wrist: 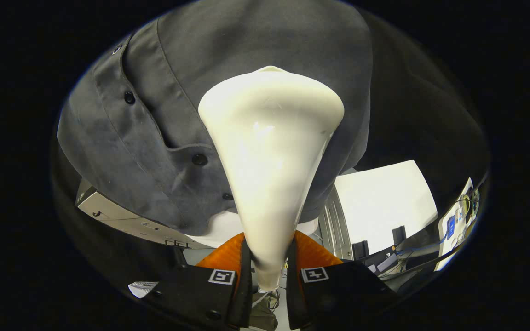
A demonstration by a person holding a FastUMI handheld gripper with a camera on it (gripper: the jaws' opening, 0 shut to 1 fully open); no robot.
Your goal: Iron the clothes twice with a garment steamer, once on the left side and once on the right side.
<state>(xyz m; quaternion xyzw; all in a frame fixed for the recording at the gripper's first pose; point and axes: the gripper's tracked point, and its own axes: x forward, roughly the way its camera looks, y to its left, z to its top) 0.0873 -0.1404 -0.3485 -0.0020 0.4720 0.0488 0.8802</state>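
A dark grey button-front shirt of soft cloth [164, 119] hangs ahead of me, its placket of small black buttons [199, 159] running to one side of the steamer. In front of it stands the cream-white, cone-shaped plastic garment steamer head [269, 151], wide at the far end and narrowing back toward me. Its broad face is turned to the cloth on the far side of the placket; whether it actually touches I cannot tell, since the head itself hides the meeting point. Below the shirt's hem, past the steamer's narrow neck, sits a pale metal cabinet [122, 216], and off to the other side a bright white panel [384, 202].

My gripper [268, 269] is clenched on the steamer's slim neck, one finger pressing each side.

I judge I am in the middle of a pass over one half of the shirt. The next move calls for a steady glide along the cloth with the face kept flat, then crossing the placket to the other half. I am pointed slightly upward at the shirt.
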